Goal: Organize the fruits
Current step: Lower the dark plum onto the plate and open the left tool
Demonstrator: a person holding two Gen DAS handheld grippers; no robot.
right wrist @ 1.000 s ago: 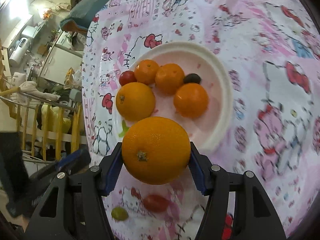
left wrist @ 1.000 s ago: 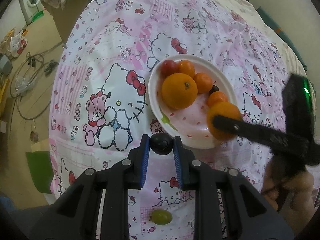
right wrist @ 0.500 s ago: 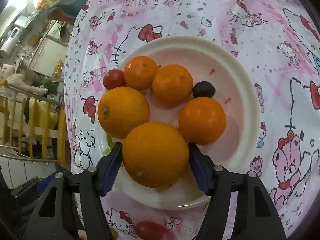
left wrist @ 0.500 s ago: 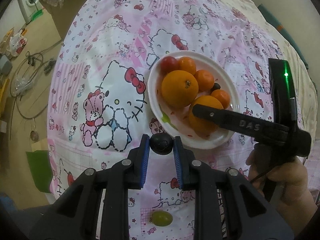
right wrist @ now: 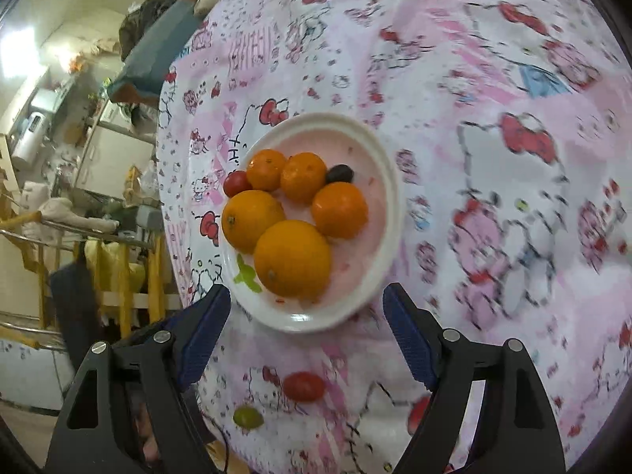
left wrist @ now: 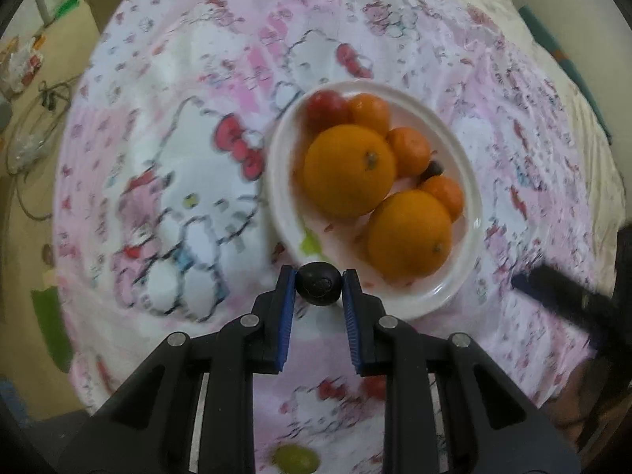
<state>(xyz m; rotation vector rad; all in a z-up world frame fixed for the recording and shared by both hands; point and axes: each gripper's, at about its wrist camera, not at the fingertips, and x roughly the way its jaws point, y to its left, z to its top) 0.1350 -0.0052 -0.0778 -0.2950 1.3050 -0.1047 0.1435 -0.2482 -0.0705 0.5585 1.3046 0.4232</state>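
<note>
Rolling off the crowded plate (left wrist: 472,197) is risked once the dark grape (left wrist: 318,283), clenched by the left tool (left wrist: 318,285), is dropped; the right tool (right wrist: 306,308) is spread empty.

A pink cartoon-cat tablecloth (left wrist: 166,181) is covering the counter. Beyond its left edge, cables (left wrist: 43,94) are lying on the floor beside a green mat (left wrist: 49,328). Yellow wooden railings (right wrist: 118,276) and a white appliance (right wrist: 29,138) are standing past the counter's far edge.
</note>
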